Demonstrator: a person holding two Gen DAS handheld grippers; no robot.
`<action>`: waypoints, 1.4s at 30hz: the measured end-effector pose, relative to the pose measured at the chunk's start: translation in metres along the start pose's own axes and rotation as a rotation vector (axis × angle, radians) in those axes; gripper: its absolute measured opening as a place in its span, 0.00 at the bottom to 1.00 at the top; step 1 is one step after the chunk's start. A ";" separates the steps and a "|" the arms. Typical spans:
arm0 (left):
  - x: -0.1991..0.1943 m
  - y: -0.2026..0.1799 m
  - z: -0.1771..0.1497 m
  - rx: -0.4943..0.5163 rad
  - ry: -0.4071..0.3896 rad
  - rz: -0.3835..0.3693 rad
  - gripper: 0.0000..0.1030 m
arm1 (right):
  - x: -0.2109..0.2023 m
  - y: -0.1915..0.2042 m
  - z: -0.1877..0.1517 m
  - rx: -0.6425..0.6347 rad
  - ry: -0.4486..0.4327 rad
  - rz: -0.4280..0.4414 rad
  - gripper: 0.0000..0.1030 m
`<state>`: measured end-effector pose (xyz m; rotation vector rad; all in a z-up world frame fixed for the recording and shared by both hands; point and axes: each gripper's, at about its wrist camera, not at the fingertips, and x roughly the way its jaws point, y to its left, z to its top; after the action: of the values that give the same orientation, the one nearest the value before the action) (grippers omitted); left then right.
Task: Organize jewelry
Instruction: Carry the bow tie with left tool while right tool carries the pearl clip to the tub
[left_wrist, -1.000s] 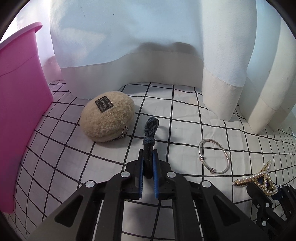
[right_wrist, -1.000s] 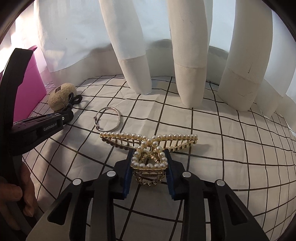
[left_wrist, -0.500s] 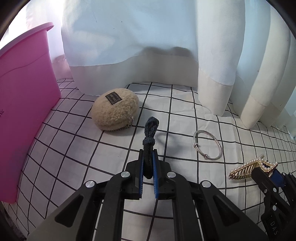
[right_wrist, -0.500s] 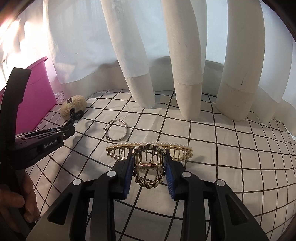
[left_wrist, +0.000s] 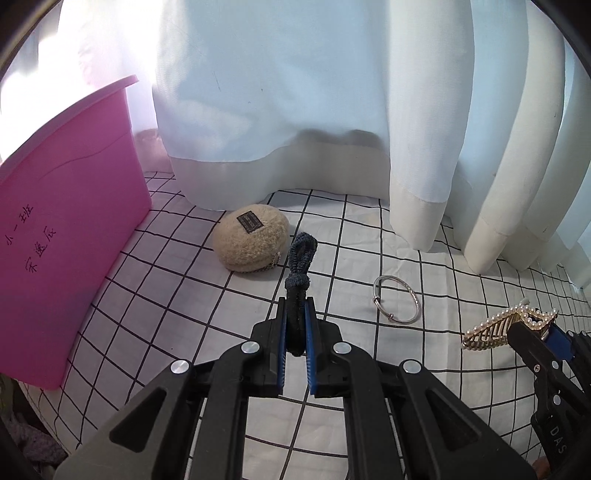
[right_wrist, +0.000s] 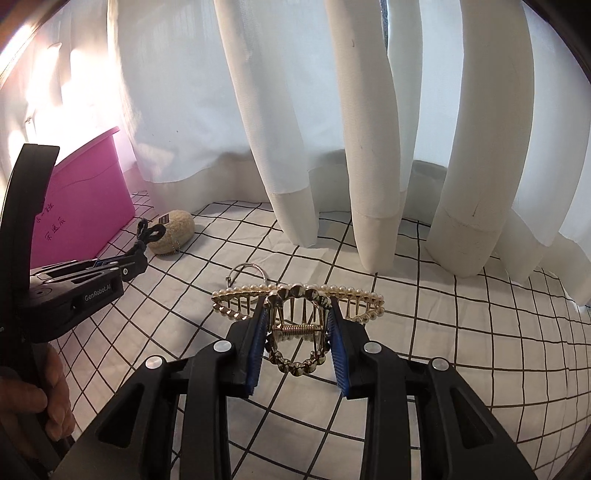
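The pearl hair claw (right_wrist: 297, 317) hides part of the silver bangle (right_wrist: 246, 272). The right gripper (right_wrist: 297, 325) clamps the claw and the left gripper (left_wrist: 295, 326) pinches the dark hair tie (left_wrist: 300, 273); both have risen higher than a second ago.

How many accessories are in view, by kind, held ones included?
Hair tie: 1, in the left gripper
Pearl hair claw: 1, in the right gripper
Silver bangle: 1, on the cloth
Fuzzy beige pouch: 1, on the cloth
Total: 4
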<state>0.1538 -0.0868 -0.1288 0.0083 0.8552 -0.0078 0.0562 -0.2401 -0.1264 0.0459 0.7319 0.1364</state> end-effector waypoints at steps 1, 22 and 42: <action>-0.006 0.000 0.003 -0.005 -0.006 0.006 0.09 | -0.004 0.001 0.004 -0.011 -0.004 0.007 0.30; -0.180 0.060 0.041 -0.230 -0.174 0.272 0.09 | -0.072 0.068 0.117 -0.266 -0.132 0.381 0.30; -0.187 0.279 0.060 -0.355 -0.126 0.360 0.09 | -0.015 0.276 0.219 -0.338 -0.067 0.570 0.30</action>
<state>0.0796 0.1927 0.0530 -0.1696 0.7103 0.4767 0.1619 0.0319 0.0713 -0.0649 0.6047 0.7968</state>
